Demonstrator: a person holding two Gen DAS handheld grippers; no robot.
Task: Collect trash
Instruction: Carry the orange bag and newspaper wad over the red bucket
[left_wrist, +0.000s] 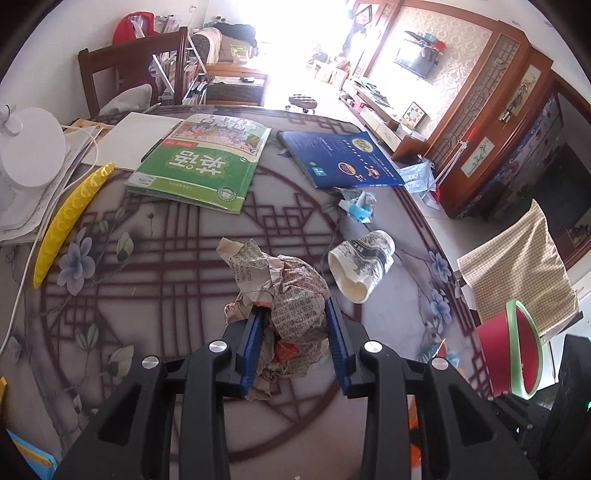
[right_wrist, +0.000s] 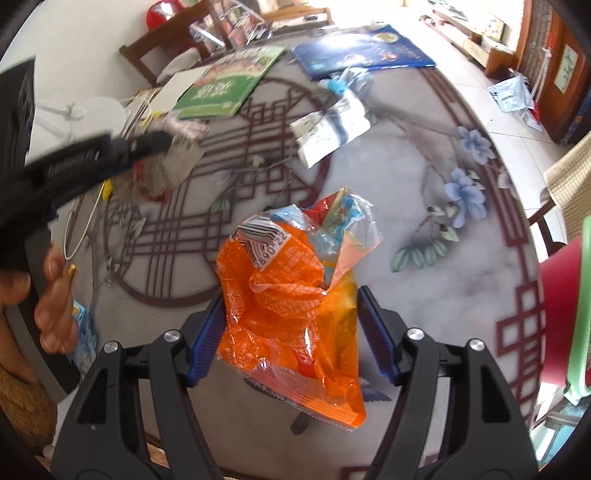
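My left gripper is shut on a crumpled newspaper ball and holds it above the patterned table. It shows blurred at the left of the right wrist view. My right gripper is shut on an orange snack wrapper above the table. A crushed paper cup lies on its side to the right of the newspaper, also in the right wrist view. A small blue-white wrapper lies beyond it. A red bin with a green rim stands beside the table at right.
A green textbook, a blue book, white paper and a yellow curved ruler lie on the table. A white lamp base sits at left. A chair with a checked cloth stands at right.
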